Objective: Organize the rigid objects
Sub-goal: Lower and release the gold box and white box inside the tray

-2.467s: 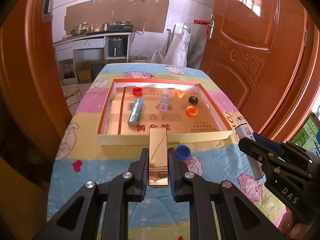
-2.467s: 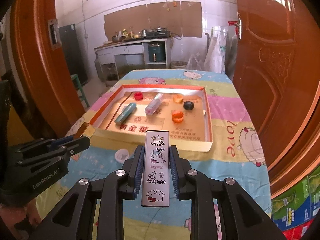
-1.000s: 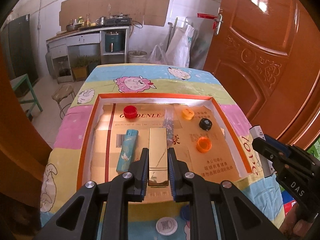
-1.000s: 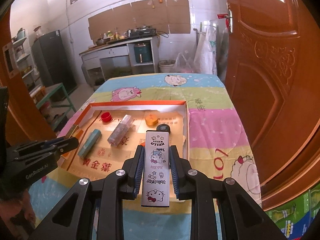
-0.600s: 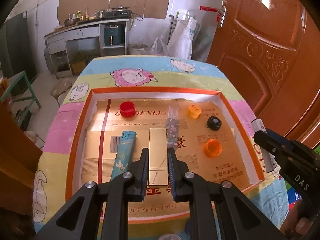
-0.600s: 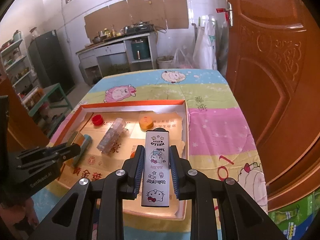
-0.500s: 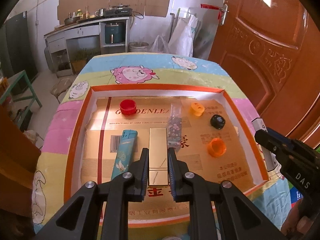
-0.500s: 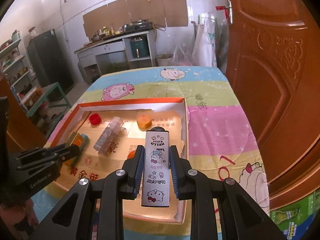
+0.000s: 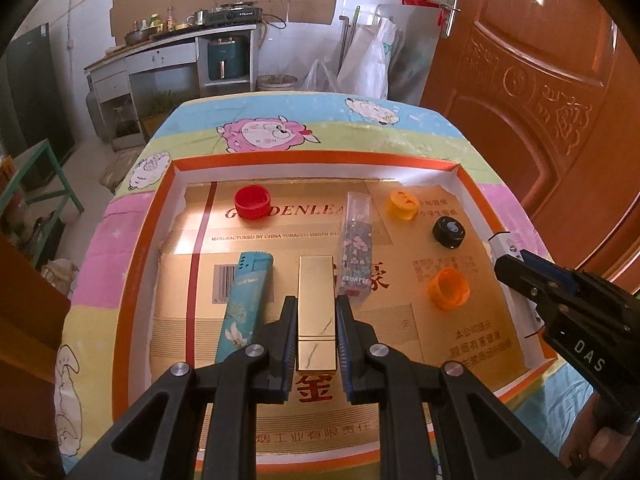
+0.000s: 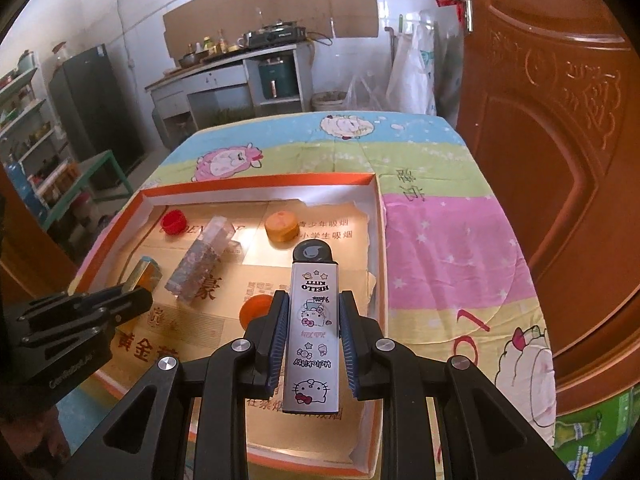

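ribbed blue pads of my left gripper point(image 9: 316, 332) clench a glossy gold lighter point(image 9: 316, 312) over the shallow orange-rimmed cardboard tray point(image 9: 136, 264). my right gripper point(image 10: 311, 338) clamps a flat white hello kitty lighter point(image 10: 313, 328) above the tray's right side.

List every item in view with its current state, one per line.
left gripper: shut on gold lighter
right gripper: shut on Hello Kitty lighter
teal lighter: lying flat in tray
clear lighter: lying flat in tray
red cap: open side up
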A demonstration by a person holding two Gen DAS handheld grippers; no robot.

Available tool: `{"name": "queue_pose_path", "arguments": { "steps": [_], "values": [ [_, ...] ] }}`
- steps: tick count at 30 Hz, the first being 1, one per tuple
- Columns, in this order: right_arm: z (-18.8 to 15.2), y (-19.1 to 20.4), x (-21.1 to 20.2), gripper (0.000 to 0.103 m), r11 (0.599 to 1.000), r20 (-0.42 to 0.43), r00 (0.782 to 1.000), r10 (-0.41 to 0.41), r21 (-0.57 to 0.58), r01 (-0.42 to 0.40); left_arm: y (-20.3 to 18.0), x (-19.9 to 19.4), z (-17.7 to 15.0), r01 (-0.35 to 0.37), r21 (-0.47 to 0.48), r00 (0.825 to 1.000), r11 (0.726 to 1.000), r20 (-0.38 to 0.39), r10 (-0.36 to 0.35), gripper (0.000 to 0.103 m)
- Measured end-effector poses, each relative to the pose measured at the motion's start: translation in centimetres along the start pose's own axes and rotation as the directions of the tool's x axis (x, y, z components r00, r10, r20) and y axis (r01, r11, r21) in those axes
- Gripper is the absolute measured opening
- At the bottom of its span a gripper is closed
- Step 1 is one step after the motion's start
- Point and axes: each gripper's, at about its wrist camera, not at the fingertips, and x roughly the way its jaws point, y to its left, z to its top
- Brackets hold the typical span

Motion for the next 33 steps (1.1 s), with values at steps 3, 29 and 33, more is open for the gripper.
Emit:
{"name": "queue_pose_path", "arguments": {
  "steps": [3,29,33],
  "values": [
    [0.0,0.1,0.5,0.026,1.0,-0.01,1.0,-0.002,-0.005,0.002,-0.1,0.2,0.0,0.001,0.002,1.0,1.0,-0.002,-0.001,0.018],
    [-0.7,0.2,3.0,0.026,1.0,-0.075,0.997,-0.018,-0.016,0.017,0.0,2.2,-0.5,0.012,0.002,1.0,1.0,-0.029,-0.012,0.019],
    [-0.8,0.3,3.2,0.026,1.0,-0.081,0.997,-0.016,-0.022,0.014,0.2,2.2,-0.6,0.021,-0.001,1.0,1.0,-0.022,-0.021,0.019]
  ]
}}
